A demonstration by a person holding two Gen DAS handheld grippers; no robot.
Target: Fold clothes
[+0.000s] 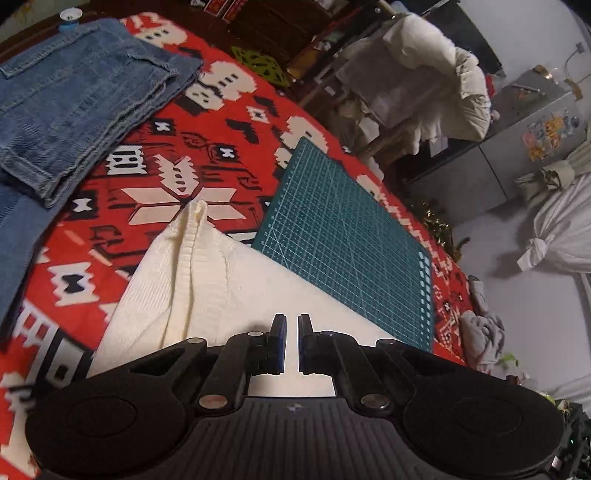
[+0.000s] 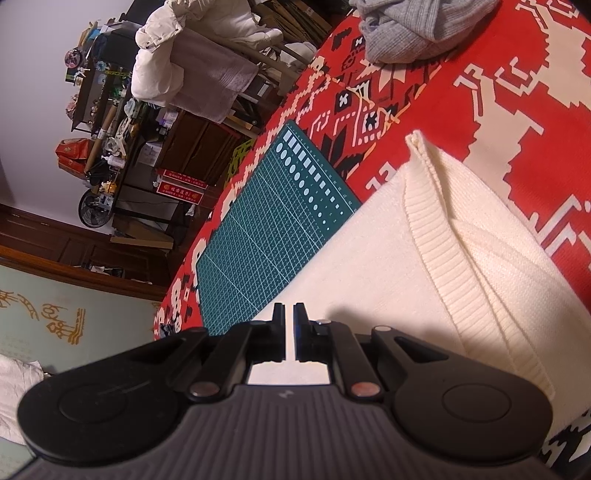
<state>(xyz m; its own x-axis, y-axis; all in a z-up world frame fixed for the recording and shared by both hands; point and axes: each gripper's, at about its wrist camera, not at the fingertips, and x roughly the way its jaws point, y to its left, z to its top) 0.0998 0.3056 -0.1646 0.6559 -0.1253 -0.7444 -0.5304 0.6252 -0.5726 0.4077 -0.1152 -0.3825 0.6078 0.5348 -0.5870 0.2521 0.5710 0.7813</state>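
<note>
While both grippers hang low over it, the cream sweater (image 1: 207, 280) lies spread on the red patterned blanket (image 1: 207, 155), its far edge overlapping the near edge of the green cutting mat (image 1: 343, 229). The left gripper (image 1: 291, 343) has its jaws drawn to a narrow slit with nothing between them; the right gripper (image 2: 290, 332) stands likewise, narrow and empty. From the left gripper the sweater runs ahead and to the left, a ribbed edge rising to a pointed corner near the white star motif. From the right gripper the same ribbed band (image 2: 436, 236) runs ahead and to the right, ending in a corner. The long axis appears to run between the two grippers, each over one end, so neither is clearly nearer. Folded jeans (image 1: 81, 96) lie well apart on the left; a grey garment (image 2: 413, 29) sits beyond the right. In my judgement the sweater's fold is not yet begun.
</note>
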